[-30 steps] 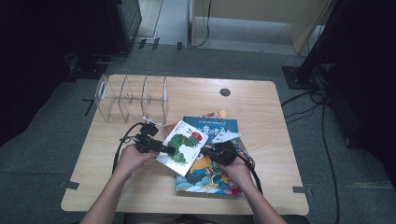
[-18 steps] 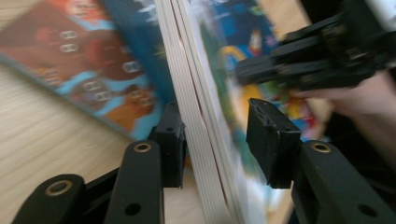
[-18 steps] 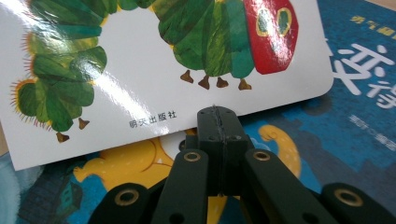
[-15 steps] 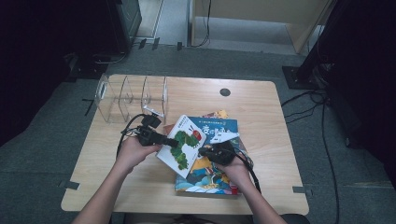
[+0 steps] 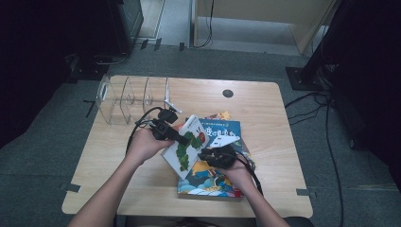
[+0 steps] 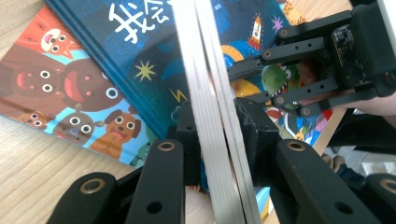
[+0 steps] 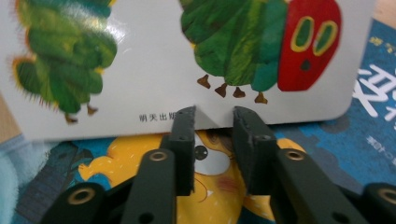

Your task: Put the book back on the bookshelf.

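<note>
A white board book with a green caterpillar (image 5: 189, 142) is tilted up off a blue picture book (image 5: 222, 135). My left gripper (image 5: 181, 139) grips its upper left edge. In the left gripper view the jaws (image 6: 215, 109) have just been closing and now press both sides of the thick page block (image 6: 210, 70). My right gripper (image 5: 203, 153) points at the book's lower edge. Its jaws (image 7: 215, 114) have just been opening and stand apart. The white cover (image 7: 163, 70) lies just past their tips, with a yellow patch of another cover below them.
A clear acrylic rack with dividers (image 5: 132, 99) stands at the table's back left. Under the blue book (image 6: 140, 56) lies another with cartoon animals (image 6: 56, 93). A round black hole (image 5: 228, 93) marks the wooden table (image 5: 274, 118). Cables trail from both grippers.
My left hand has risen and lifted the caterpillar book's edge, so the book tilts more steeply. The right hand has stayed in place on the blue book.
</note>
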